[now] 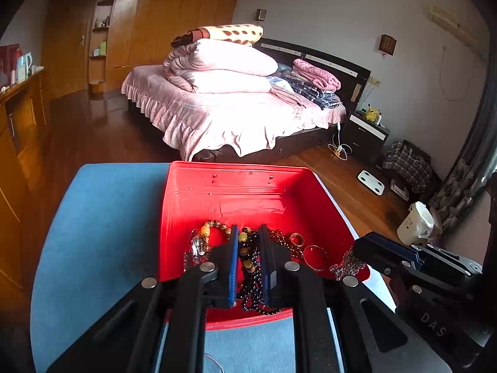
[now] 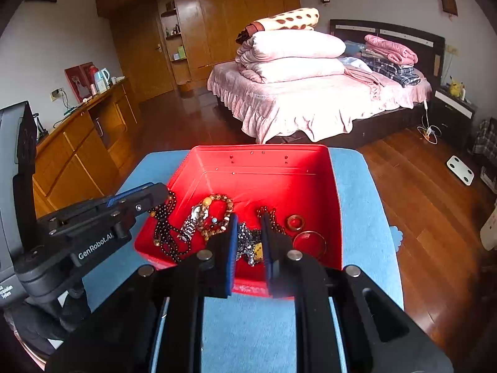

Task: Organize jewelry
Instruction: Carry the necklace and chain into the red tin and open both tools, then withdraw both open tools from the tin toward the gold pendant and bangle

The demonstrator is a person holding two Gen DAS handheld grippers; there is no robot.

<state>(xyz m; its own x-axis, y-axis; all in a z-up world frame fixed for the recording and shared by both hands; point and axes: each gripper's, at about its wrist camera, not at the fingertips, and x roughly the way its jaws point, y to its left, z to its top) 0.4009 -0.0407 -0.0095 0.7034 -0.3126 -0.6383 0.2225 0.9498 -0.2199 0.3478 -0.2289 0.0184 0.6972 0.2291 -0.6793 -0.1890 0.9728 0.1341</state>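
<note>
A red box (image 1: 236,192) (image 2: 273,168) sits on a blue cloth and holds several pieces of jewelry. My left gripper (image 1: 249,233) is shut on a black bead necklace (image 1: 251,283) with amber beads, hanging over the box's near left rim (image 2: 164,236). My right gripper (image 2: 250,220) is shut on a silver chain (image 2: 247,245), seen hanging at the box's right corner in the left wrist view (image 1: 348,264). In the box lie a brown bead bracelet (image 2: 217,205), a watch (image 2: 192,223), a brown ring (image 2: 295,222) and a thin bangle (image 2: 310,242).
The blue cloth (image 2: 248,326) covers a small table that ends just beyond the box. Wooden floor (image 2: 419,202) lies to the right, a wooden cabinet (image 2: 77,155) to the left, a bed (image 2: 310,93) behind. A white bin (image 1: 414,223) stands on the floor.
</note>
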